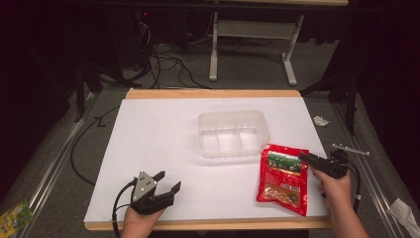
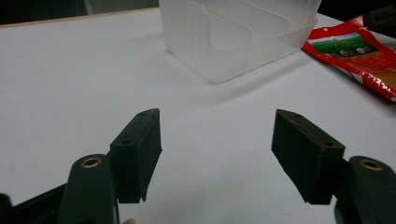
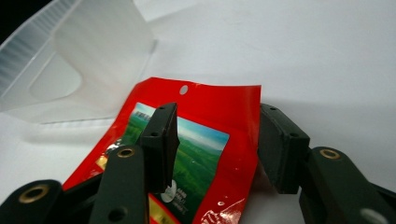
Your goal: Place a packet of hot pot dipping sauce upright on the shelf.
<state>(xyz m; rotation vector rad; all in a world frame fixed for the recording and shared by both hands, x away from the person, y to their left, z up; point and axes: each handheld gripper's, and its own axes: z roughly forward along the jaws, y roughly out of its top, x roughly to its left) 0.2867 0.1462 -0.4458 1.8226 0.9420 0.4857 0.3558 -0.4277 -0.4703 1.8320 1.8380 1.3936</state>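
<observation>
Altogether, one clear tub [image 1: 233, 134] and one red pouch [image 1: 284, 178] lie on the white table [image 1: 163, 148], with two grippers held over its near edge. Inside the tub, dividers mark out three compartments, and it sits upright near the middle of the table. Flat on the table lies the pouch, just right of the tub's near right corner, its top edge close to the tub wall; whether they touch I cannot tell. A green landscape picture sits below the hang hole at its top. At the near left, the left gripper [image 1: 166, 181] is held by a hand [image 1: 141, 220], well apart from both tub and pouch. Its jaws are spread wide with nothing but bare table between them, and in the left gripper view they point toward the tub [image 2: 238, 35], with the pouch [image 2: 359, 51] off to the right. At the right, the right gripper [image 1: 303, 157] is held by the other hand [image 1: 337, 188] and reaches over the pouch's upper right corner. In the right gripper view its jaws stand partly open, one over the printed face of the pouch [image 3: 205, 154] and the other at its right edge, straddling that corner without clamping it.
</observation>
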